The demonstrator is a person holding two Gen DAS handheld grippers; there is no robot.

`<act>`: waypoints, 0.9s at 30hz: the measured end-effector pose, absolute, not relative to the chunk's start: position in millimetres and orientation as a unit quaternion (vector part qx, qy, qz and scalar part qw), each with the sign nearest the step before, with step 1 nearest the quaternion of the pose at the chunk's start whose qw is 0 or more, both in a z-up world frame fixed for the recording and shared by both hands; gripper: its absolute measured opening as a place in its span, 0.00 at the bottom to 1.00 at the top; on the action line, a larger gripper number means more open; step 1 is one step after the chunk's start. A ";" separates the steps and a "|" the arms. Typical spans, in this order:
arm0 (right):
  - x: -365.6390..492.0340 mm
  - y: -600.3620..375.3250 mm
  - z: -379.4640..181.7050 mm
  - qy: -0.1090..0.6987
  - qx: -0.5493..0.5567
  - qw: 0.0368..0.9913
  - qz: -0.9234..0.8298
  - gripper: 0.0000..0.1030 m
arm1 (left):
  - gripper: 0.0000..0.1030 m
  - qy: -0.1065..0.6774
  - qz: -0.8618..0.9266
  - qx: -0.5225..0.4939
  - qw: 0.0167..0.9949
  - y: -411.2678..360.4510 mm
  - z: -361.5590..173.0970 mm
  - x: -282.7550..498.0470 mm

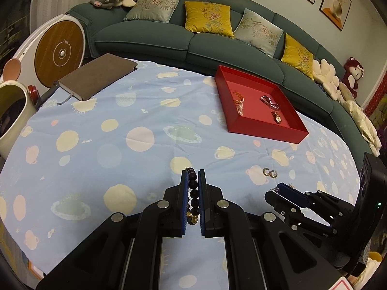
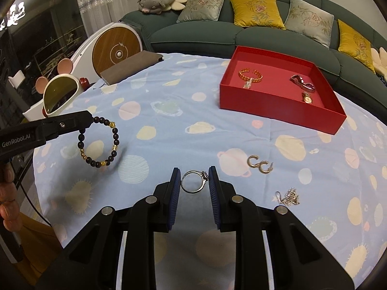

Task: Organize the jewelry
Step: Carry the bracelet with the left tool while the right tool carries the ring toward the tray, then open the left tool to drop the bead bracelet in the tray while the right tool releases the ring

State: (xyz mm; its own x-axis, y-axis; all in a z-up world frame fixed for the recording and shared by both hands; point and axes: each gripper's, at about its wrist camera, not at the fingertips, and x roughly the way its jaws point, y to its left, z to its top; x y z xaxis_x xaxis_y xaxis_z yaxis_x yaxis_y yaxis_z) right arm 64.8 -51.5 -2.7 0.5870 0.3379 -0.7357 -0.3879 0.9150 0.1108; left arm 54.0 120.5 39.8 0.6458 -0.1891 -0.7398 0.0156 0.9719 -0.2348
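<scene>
My left gripper (image 1: 193, 172) is shut on a dark bead bracelet (image 1: 194, 194) with gold spacers. In the right wrist view that bracelet (image 2: 115, 136) hangs from the left gripper (image 2: 90, 120) above the cloth. My right gripper (image 2: 194, 170) is shut on a silver ring (image 2: 193, 182), whose band touches both pads. The right gripper (image 1: 278, 188) also shows low at the right in the left wrist view. A red tray (image 1: 266, 130) (image 2: 278, 113) holds an orange bracelet (image 2: 250, 75), a red bracelet (image 2: 303, 83) and a gold watch (image 2: 307, 97).
A pair of gold hoop earrings (image 2: 260, 164) (image 1: 270, 172) and a silver chain (image 2: 289, 197) lie on the blue patterned cloth. A brown notebook (image 1: 96, 76) sits at the far left edge, with a white bin (image 2: 60, 94) beside the table. A green sofa (image 1: 169, 38) runs behind.
</scene>
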 end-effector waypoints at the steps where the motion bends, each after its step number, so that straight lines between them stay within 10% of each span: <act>1: 66.3 -56.8 0.6 0.404 -0.028 0.892 0.198 0.22 | 0.05 0.416 -0.060 -0.104 0.902 115.8 42.9 55.6; 14: 162.7 -136.8 50.2 0.394 0.006 0.909 0.135 0.22 | 0.05 0.378 -0.118 -0.051 0.917 17.6 105.4 158.2; 27: 261.5 -197.2 20.8 0.410 0.070 0.905 0.089 0.22 | 0.05 0.417 -0.125 -0.051 0.899 -40.0 51.4 274.1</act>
